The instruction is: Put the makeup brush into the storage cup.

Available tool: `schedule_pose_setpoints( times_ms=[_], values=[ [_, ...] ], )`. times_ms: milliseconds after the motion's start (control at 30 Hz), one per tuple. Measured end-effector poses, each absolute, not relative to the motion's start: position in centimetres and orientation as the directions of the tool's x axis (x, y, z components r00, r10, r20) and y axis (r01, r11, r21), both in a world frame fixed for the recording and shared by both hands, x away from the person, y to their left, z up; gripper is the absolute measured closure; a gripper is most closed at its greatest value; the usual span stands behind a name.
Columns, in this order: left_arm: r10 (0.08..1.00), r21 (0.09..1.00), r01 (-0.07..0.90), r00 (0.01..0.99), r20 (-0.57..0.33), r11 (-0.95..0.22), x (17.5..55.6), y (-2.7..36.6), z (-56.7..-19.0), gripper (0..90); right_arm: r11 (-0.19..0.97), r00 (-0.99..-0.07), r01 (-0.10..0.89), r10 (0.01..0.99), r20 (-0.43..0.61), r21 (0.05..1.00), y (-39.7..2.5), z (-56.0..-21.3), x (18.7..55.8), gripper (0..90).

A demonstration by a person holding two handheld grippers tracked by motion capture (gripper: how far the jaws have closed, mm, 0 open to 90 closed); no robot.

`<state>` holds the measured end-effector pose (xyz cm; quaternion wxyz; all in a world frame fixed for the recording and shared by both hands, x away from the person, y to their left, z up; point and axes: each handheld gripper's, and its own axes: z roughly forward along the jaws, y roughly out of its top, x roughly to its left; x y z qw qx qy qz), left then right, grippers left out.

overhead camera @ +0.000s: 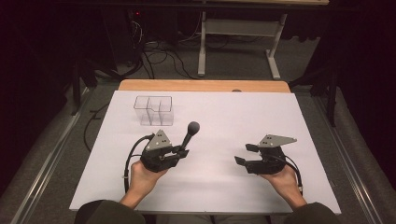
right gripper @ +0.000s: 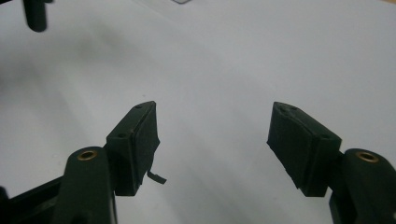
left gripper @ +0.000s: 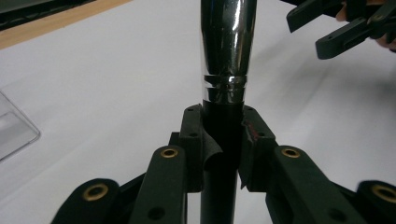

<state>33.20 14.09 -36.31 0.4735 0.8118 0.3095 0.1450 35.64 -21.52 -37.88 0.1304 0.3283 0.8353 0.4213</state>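
A brush [overhead camera: 191, 132] with a black handle, a chrome collar and a dark round head points up and away over the white table [overhead camera: 243, 116]. My left gripper [overhead camera: 181, 152] is shut on its handle. In the left gripper view the pads [left gripper: 194, 140] of that gripper [left gripper: 223, 135] squeeze the black handle just below the chrome collar [left gripper: 228, 46]. My right gripper [overhead camera: 243, 154] hovers to the right, open and holding nothing. Its two jaws stand wide apart over bare white surface in the right gripper view [right gripper: 215, 135]. It also appears far off in the left gripper view [left gripper: 343, 25].
A clear plastic container [overhead camera: 154, 110] with several compartments stands at the back left of the table, behind the brush; its corner [left gripper: 11, 128] appears in the left gripper view. A wooden edge [overhead camera: 201, 85] runs along the far side. Cables and a metal stand lie on the floor beyond.
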Motion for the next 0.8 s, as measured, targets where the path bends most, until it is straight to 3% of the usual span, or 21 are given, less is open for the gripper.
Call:
schedule_pose_setpoints(
  times_ms=[800],
  values=[
    [0.706, 0.896, 0.375, 0.701, -0.104, -0.240, 33.5, 16.6, -34.9, 74.0, 0.300, -0.647, 0.459, 0.758, 0.083, 0.836, -24.9, -39.3, 34.7, 31.3]
  ],
)
